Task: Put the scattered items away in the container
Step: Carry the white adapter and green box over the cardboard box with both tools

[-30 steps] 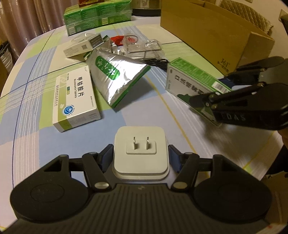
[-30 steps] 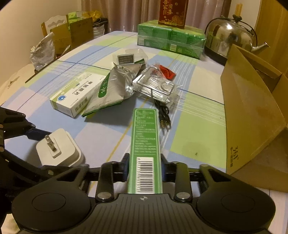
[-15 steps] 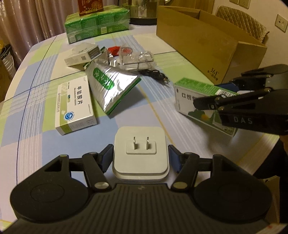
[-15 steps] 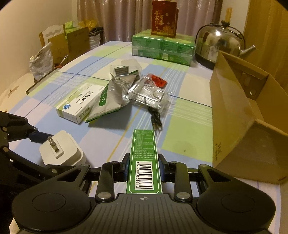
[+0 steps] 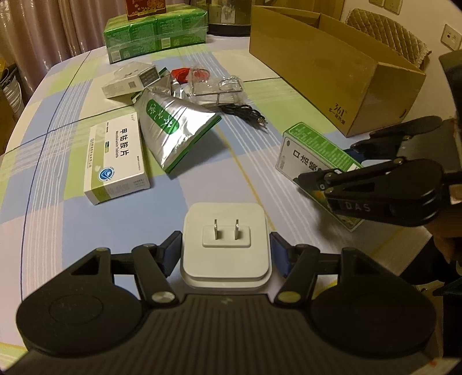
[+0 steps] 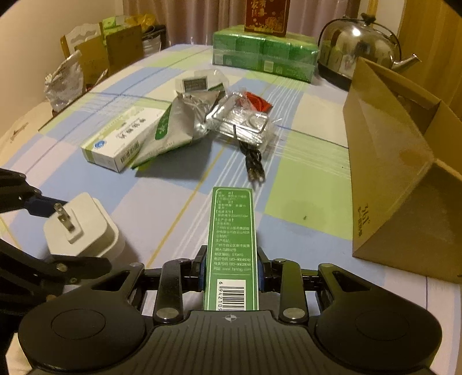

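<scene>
left hand-held gripper [image 5: 226, 253]: pinched the white plug adapter [image 5: 225, 245] by its sides, prongs facing up and away, lifted off the surface
right hand-held gripper [image 6: 231, 271]: clamped on the green medicine box [image 6: 232, 245], narrow barcode side up, box sticking forward past the pads
green medicine box position: held above the surface [image 5: 52, 219], near the cardboard box [image 5: 332, 66], not inside it
cardboard box: open, brown, on the right side of the surface, printed mark on the near end
white medicine box [image 5: 117, 160]: flat on the surface, left of centre, touching the foil pouch edge in the right wrist view
foil pouch [image 5: 170, 127]: silver with green label, lying tilted, partly propped on the pile behind
clear plastic packet [image 6: 245, 121]: behind the pouch, crumpled, red item [image 6: 255, 101] showing at the far end
black cable [image 6: 254, 161]: loose coil, plug ends pointing toward the camera, just in front of the packet
small grey-white box [image 5: 131, 80]: at the far end of the pile
green shrink-wrapped packs [image 6: 264, 54]: far edge of the surface, red box [image 6: 267, 16] on top
metal kettle [image 6: 361, 43]: far right, behind the cardboard box
</scene>
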{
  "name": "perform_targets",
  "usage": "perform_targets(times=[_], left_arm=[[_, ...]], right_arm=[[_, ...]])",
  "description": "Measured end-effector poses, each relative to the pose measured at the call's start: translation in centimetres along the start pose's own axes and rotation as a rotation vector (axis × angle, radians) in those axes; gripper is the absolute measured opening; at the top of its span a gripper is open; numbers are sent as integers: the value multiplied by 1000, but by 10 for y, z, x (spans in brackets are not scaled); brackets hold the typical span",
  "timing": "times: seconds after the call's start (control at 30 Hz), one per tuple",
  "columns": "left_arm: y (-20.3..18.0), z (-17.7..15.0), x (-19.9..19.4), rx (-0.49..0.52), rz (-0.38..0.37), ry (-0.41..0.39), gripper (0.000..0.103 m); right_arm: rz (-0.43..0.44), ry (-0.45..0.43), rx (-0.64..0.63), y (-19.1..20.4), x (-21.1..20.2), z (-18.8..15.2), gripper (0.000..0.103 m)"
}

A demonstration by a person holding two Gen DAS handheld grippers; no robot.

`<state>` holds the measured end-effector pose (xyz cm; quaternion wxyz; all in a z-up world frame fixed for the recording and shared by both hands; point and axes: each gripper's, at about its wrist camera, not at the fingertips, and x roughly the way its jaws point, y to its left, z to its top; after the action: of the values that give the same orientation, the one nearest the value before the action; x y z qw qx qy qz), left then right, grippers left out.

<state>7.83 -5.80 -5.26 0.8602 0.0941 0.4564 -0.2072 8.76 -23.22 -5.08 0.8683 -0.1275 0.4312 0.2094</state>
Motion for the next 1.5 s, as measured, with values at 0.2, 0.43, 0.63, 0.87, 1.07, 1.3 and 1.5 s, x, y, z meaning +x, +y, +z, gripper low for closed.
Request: perform_targets(times=[0.2,0.43,0.63,0.87,1.07,1.3,1.5], left_arm=[[2,3,-2,-3,1,-9,60],[-4,19,-10,23,1,-41,60],[-21,51,-15,62,-11,-82,60],[-51,105,-22,109,-46,-154,60],[-80,147,-27,154,-80,-207,60],[-116,193,-22,194,-123,-252,60],[-144,224,-9,207,-151,-269,60]], right_arm=[[0,-28,-5,-1,-7,-2,28],[-19,-111,13,-7,-38,12,28],[-62,-187,35,-26,-68,32,28],[-125,-258,71,-64,-98,56,28],[-187,-315,105,-106,-121,73,28],[-245,-323,159,-160,-131,79,28],[-267,-316,204,-200,-125,79,28]])
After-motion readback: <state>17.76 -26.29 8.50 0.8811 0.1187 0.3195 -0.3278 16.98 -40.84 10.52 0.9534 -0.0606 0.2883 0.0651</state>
